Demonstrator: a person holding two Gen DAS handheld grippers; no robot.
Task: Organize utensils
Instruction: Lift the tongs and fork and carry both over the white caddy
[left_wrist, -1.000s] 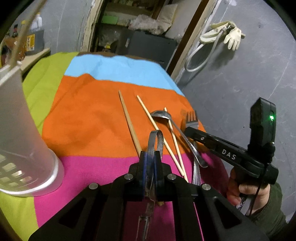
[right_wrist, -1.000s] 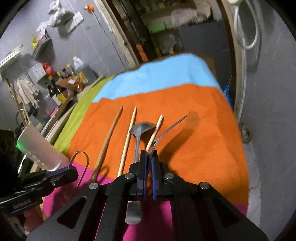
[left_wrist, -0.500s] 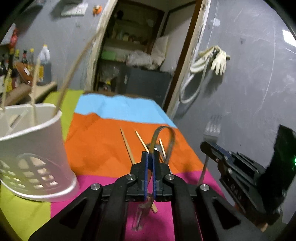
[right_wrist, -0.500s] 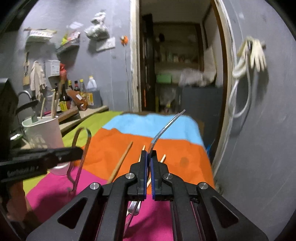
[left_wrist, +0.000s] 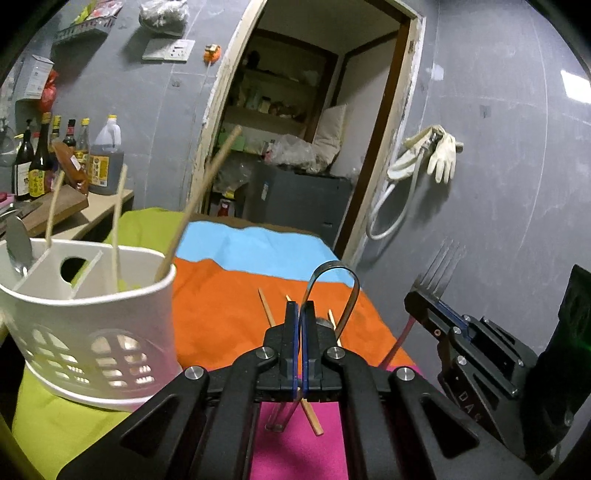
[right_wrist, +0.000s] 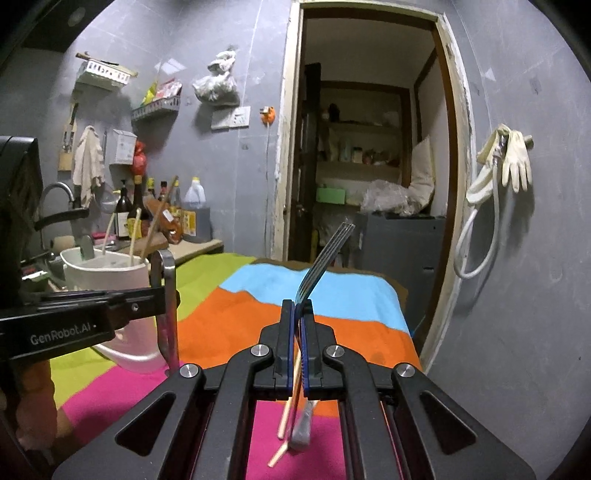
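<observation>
The left gripper has its fingers pressed together on a looped metal utensil, apparently tongs, whose curved bend arches up above the fingertips. In the right wrist view the same tongs stand upright in front of the white utensil caddy, with their lower ends hanging just above the cloth.

The right gripper pinches a metal fork by its handle; the tines point up and away, toward the doorway. From the left wrist view the fork rises above the right gripper's fingers, well to the right of the caddy.

The white utensil caddy stands on the lime-green part of the striped cloth, with cut-out windows low in its wall and dividers inside. Wooden chopsticks lean out of its compartments, and a spoon sits in its far left compartment.

To the right of the caddy, on the orange and pink bands, loose chopsticks lie partly hidden behind the left gripper's fingers; one end shows below them on the pink band. In the right wrist view a chopstick and a utensil handle lie under the right gripper.

Behind the caddy, bottles stand on a counter. Rubber gloves hang on the grey wall to the right of the doorway.
</observation>
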